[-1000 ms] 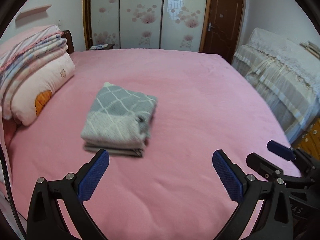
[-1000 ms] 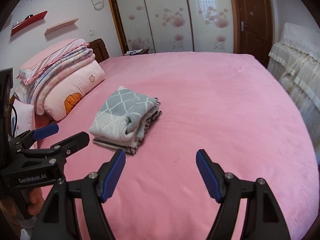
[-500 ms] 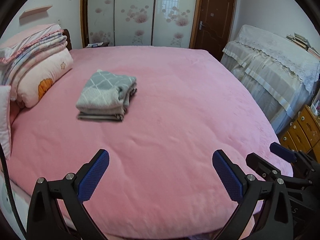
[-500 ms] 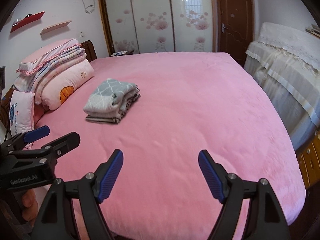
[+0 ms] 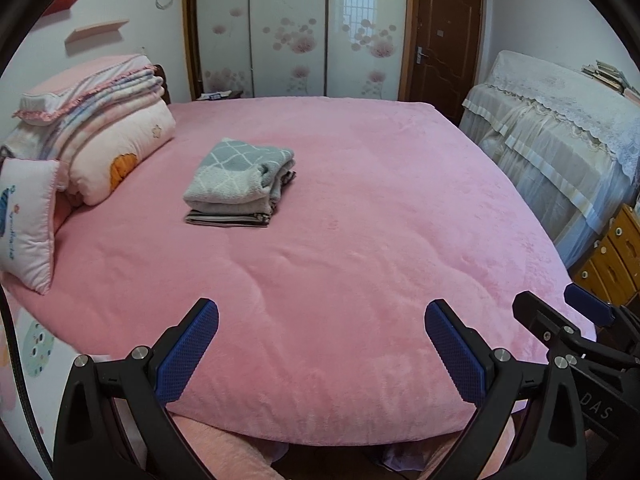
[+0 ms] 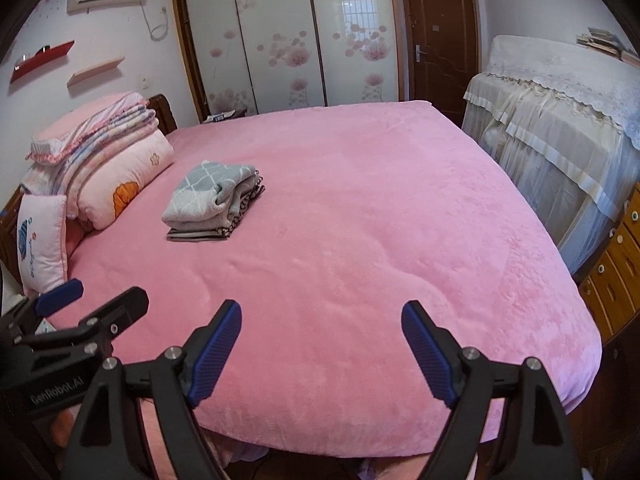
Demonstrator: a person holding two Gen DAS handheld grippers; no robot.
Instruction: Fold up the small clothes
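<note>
A folded grey garment with a white diamond pattern [image 5: 236, 176] lies on top of a striped folded one, as a small stack on the left half of the pink bed [image 5: 360, 220]. The stack also shows in the right wrist view [image 6: 210, 200]. My left gripper [image 5: 322, 344] is open and empty, held over the bed's near edge, far from the stack. My right gripper [image 6: 322, 348] is open and empty, also at the near edge. Each gripper shows at the side of the other's view.
Folded quilts and pillows [image 5: 104, 140] are piled at the head of the bed on the left. A lace-covered piece of furniture [image 5: 560, 128] and a wooden drawer chest [image 5: 612, 256] stand to the right. Wardrobe doors and a brown door are at the back.
Both grippers have pulled back from the stack toward the bed's near edge and risen. The stack now looks smaller and farther. Both stay open.
</note>
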